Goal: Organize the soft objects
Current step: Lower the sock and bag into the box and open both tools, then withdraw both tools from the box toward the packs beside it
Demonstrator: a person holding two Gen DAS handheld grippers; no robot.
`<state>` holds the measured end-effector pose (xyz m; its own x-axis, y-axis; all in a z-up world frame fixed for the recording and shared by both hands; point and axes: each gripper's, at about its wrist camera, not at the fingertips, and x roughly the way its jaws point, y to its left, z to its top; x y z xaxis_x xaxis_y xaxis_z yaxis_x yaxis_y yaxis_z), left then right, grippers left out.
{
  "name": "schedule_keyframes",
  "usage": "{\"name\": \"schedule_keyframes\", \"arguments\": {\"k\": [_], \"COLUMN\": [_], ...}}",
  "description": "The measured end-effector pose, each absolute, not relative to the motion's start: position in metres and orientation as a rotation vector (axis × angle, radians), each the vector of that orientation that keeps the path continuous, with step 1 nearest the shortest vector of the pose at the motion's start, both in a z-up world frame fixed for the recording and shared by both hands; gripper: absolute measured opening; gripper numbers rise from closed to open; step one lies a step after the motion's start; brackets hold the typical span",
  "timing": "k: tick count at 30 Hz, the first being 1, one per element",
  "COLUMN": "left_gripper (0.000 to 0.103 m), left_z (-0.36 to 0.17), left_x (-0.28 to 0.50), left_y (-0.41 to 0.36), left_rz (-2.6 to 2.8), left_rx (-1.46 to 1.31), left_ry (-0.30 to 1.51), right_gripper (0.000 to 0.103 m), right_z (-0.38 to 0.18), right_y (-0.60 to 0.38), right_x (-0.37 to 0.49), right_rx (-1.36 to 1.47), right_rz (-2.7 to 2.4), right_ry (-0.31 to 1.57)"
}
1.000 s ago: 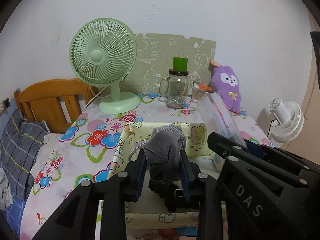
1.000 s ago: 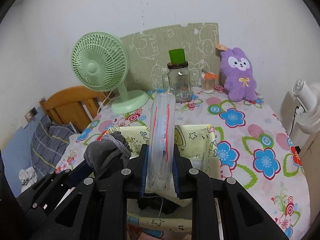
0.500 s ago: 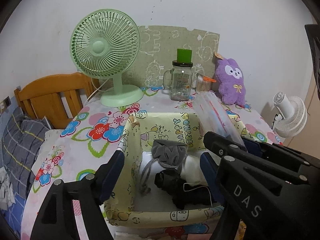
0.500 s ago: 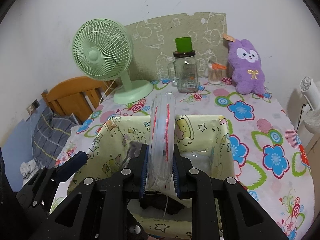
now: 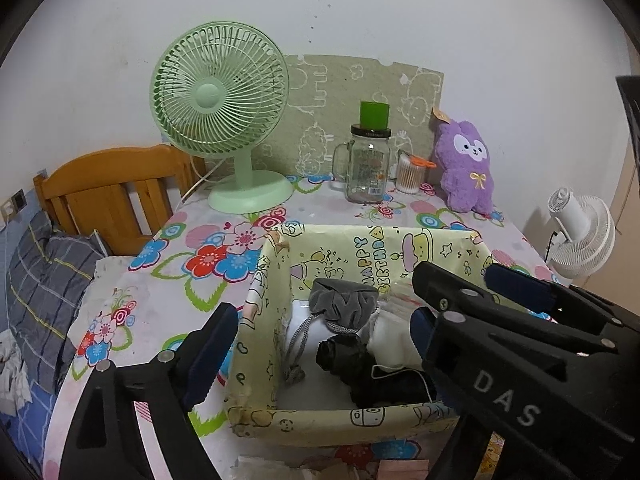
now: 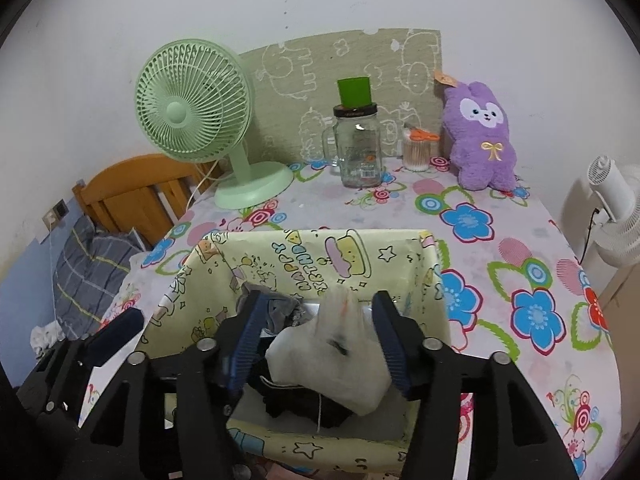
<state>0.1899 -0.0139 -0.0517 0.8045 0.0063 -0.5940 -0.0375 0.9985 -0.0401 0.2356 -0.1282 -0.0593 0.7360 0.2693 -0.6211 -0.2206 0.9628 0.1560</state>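
Right wrist: spread right claw [image 6: 320,344], blurred white bag [image 6: 332,360] half-hiding box [image 6: 188,304] contents.

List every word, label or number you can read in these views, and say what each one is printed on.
"HAPPY BIRTHDAY": on the inner back wall of the yellow cartoon-print box, running vertically; the last letters are partly hidden.
"DAS": in white on the black body of the right hand-held gripper, seen in the left wrist view.
Sticker on the glass mug jar: too small to read.
Tag on the purple plush: unreadable.
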Motion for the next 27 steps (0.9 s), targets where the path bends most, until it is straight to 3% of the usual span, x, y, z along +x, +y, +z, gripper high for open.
{"name": "schedule_keyframes", "arguments": {"k": [3,6,18,27], "left_gripper": [0.095,0.1,0.103,0.103], "left_z": [-0.049,-0.045,-0.028,-0.013], "left_x": [0.187,0.184,0.164,0.143], "left_y": [-0.014,-0.016,-0.022,-0.03], "left_rz": [0.013,0.017,0.014,0.0], "left_rx": [-0.059,-0.053,-0.055,-0.041], "left_ry": [0.629,0.623,0.588,0.55], "right_gripper": [0.08,0.086,0.1,0.103], "right_z": [-0.055,-0.05,-0.026,-0.01], "right_y": [-0.13,-0.128,-0.135,-0.144], "right_x": [0.231,0.226,0.194,0.168], "right_rx": [0.074,0.051,0.02,0.024], "right_rz": [0.276,0.278,0.256,0.248], "right_ry": [0.675,0.66,0.576,0.526]}}
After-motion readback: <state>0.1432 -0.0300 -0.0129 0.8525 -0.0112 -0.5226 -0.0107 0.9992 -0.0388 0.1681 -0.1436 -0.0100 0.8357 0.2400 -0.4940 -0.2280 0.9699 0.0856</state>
